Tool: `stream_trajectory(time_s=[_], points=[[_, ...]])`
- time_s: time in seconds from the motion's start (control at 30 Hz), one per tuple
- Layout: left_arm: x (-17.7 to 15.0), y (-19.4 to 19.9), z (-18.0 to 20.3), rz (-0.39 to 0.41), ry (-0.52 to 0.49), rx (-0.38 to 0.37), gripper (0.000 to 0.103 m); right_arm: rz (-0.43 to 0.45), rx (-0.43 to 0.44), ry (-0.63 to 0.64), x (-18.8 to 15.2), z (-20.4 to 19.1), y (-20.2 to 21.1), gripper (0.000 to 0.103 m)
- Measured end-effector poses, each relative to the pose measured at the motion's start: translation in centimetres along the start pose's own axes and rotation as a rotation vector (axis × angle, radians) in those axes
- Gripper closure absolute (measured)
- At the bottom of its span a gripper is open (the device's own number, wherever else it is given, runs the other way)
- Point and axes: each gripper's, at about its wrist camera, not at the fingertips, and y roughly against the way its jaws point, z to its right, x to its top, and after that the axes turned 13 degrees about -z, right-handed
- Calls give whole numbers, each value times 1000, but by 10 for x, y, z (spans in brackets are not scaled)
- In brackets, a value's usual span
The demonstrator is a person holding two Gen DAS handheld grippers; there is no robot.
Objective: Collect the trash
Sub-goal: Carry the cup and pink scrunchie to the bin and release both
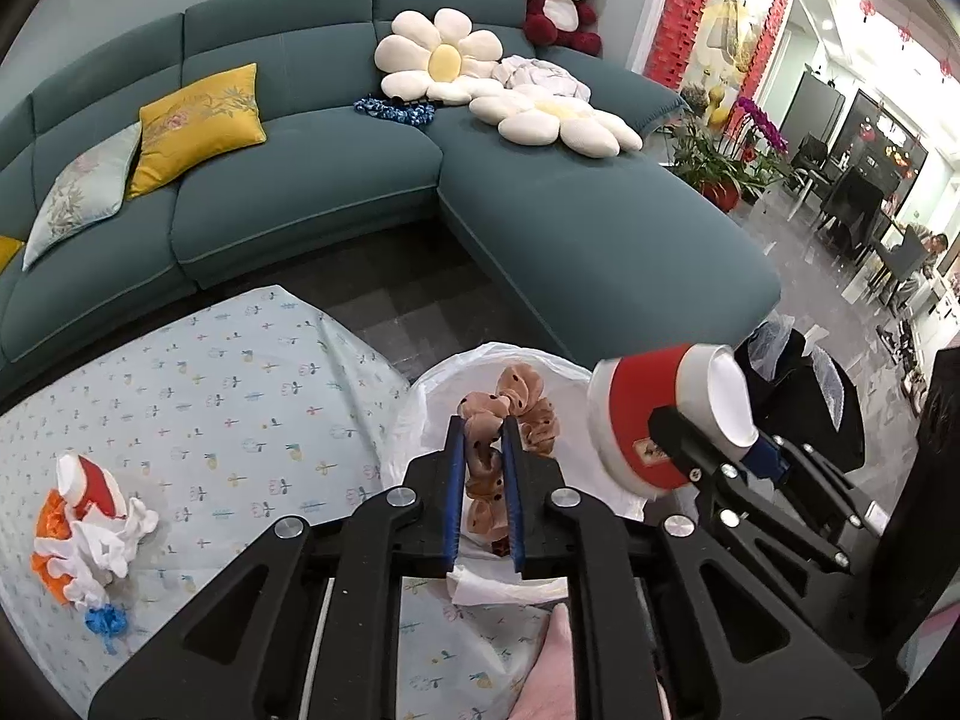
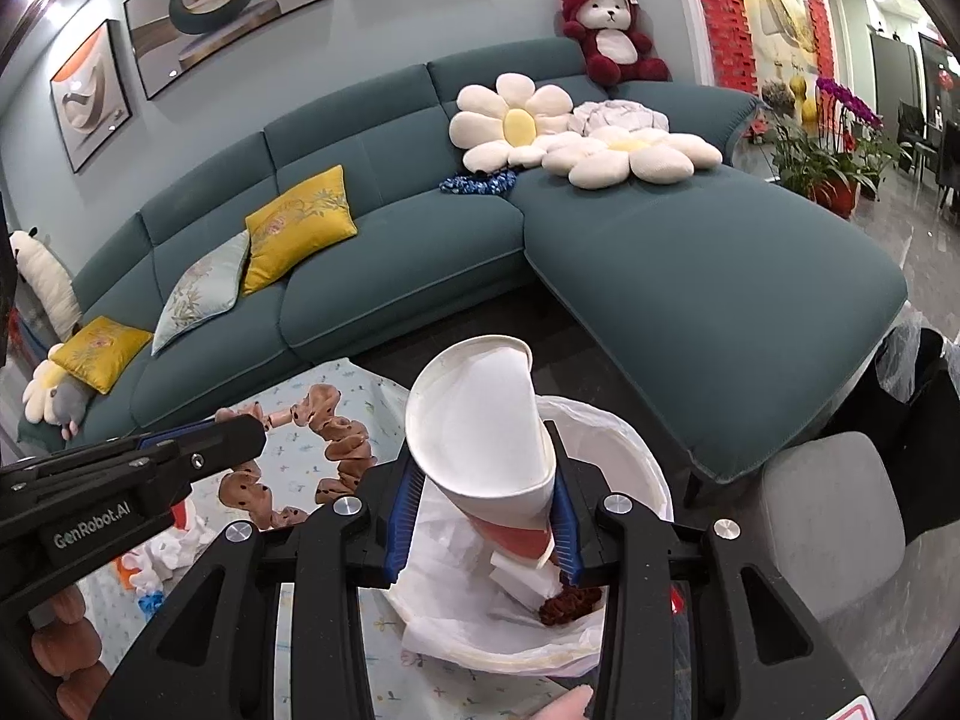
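Left wrist view: leftover scraps (image 1: 90, 534) lie near the bench's left edge. The left gripper (image 1: 485, 480) has its fingers pinching a brown scrunchie (image 1: 510, 420) over the white-lined bin (image 1: 414, 420) (at the bench's right edge). The right gripper (image 2: 486, 516) clamps a crushed paper cup (image 2: 480, 426), mouth up, above the bin.

A teal sofa (image 2: 420, 252) bears yellow cushions (image 2: 300, 225) and flower pillows (image 2: 516, 120); a red plush bear (image 2: 612, 30) sits atop it.
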Motion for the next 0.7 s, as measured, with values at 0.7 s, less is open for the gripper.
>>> stream_trajectory(time_s=[0.7], points=[[-7,21,-38,37,117,5,52,27,10,25,6,-25,7,49]])
